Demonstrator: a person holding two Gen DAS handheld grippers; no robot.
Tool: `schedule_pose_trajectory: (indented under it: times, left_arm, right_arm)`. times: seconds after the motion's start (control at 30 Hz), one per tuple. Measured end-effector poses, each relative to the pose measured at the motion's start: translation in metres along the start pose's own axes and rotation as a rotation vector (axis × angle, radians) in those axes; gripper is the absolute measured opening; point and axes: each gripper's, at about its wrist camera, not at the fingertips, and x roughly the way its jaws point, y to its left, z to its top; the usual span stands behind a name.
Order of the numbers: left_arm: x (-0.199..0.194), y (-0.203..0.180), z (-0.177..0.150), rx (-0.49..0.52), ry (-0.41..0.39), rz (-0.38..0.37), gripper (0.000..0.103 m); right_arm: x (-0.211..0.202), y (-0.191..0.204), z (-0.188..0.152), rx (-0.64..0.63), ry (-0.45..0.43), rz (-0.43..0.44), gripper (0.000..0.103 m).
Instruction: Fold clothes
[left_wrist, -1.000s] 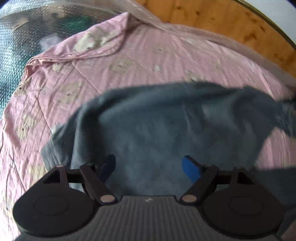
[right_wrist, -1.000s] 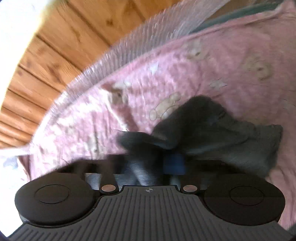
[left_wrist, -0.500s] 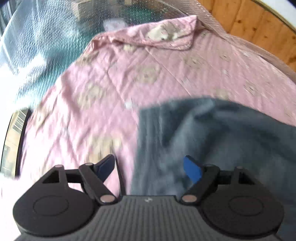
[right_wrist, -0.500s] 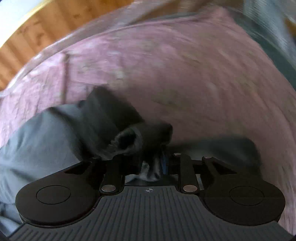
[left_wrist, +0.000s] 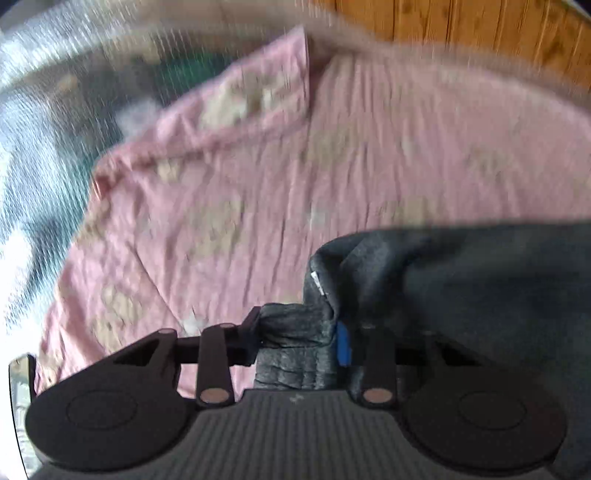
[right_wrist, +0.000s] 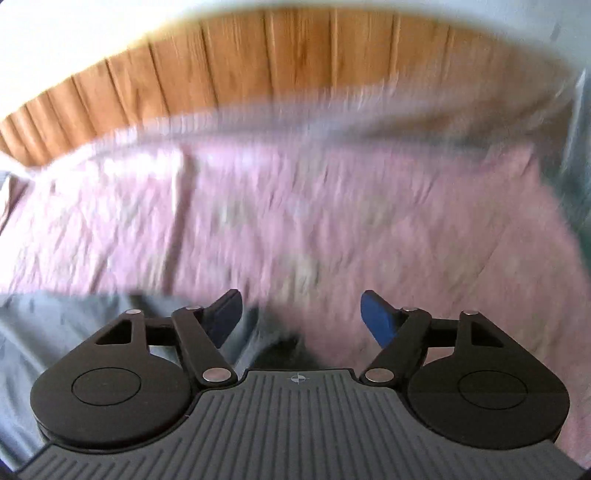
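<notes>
The grey garment (left_wrist: 480, 295) lies on the pink quilt (left_wrist: 258, 184), which serves as the landmark here: in the left wrist view the garment covers the quilt's lower right part, while the quilt's folded-over corner sits toward the upper left, beside a shiny bubble-textured sheet (left_wrist: 44, 110). The left gripper (left_wrist: 299, 339) hangs over the garment's left edge, its jaws closing on a bunched ribbed fold of the grey cloth, which fills the gap between the pads. Beyond the quilt's far edge runs wooden panelling (left_wrist: 461, 26). In the right wrist view the garment (right_wrist: 55, 332) shows at the quilt's (right_wrist: 332, 206) lower left, with a dark fold just under the right gripper (right_wrist: 301, 317). That gripper's jaws are opening, spread wide, with no cloth between its fingertips. Both views are motion-blurred.
</notes>
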Motion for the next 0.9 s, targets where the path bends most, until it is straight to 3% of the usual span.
schedule_pose_trajectory:
  times: [0.03,0.1,0.17,0.2,0.23,0.27,0.3,0.33,0.37,0.4,0.43,0.53,0.63,0.77,0.9]
  left_arm:
    - [-0.011,0.004,0.006,-0.03,-0.037,-0.008,0.037]
    - [-0.032,0.015,0.019,-0.089,-0.109,-0.03,0.037]
    - [-0.047,0.022,0.028,-0.123,-0.149,-0.053,0.037]
    - [-0.047,0.022,0.033,-0.122,-0.146,-0.054,0.037]
    - [-0.045,0.02,0.038,-0.116,-0.139,-0.052,0.037]
    - [-0.043,0.019,0.04,-0.11,-0.135,-0.048,0.037]
    - [-0.041,0.018,0.041,-0.105,-0.135,-0.042,0.037]
    - [-0.04,0.017,0.042,-0.1,-0.134,-0.036,0.037]
    - [-0.038,0.016,0.042,-0.096,-0.134,-0.03,0.037]
    - [-0.042,0.017,0.046,-0.103,-0.151,-0.029,0.037]
    - [-0.049,0.019,0.053,-0.119,-0.183,-0.031,0.036]
    - [-0.069,0.029,0.082,-0.147,-0.269,-0.039,0.036]
    - [-0.065,0.031,0.117,-0.157,-0.299,-0.05,0.036]
    - [-0.021,0.016,0.163,-0.14,-0.248,-0.008,0.037]
    - [0.044,-0.012,0.198,-0.118,-0.153,0.008,0.039]
  right_arm:
    - [-0.01,-0.002,-0.001,0.007,-0.028,-0.017,0.073]
    - [-0.014,-0.01,-0.007,0.038,0.0,-0.022,0.058]
    - [-0.016,-0.018,-0.011,0.07,0.025,-0.004,0.056]
    - [-0.012,-0.02,-0.012,0.09,0.037,0.063,0.058]
    - [-0.003,-0.02,-0.012,0.11,0.068,0.14,0.064]
    - [0.01,-0.016,-0.012,0.113,0.125,0.203,0.087]
    - [0.025,-0.008,-0.015,0.079,0.185,0.229,0.089]
    - [0.039,0.002,-0.019,0.022,0.225,0.205,0.081]
    - [0.05,0.007,-0.022,-0.019,0.259,0.162,0.03]
    - [0.062,0.011,-0.025,-0.06,0.292,0.119,0.002]
    - [0.065,0.011,-0.023,-0.076,0.29,0.09,0.002]
    - [0.033,-0.018,0.01,0.009,0.116,0.036,0.002]
    - [0.019,-0.061,0.05,0.118,-0.005,-0.012,0.002]
    - [0.051,-0.11,0.093,0.23,-0.057,-0.085,0.002]
    - [0.102,-0.142,0.119,0.351,-0.029,-0.143,0.002]
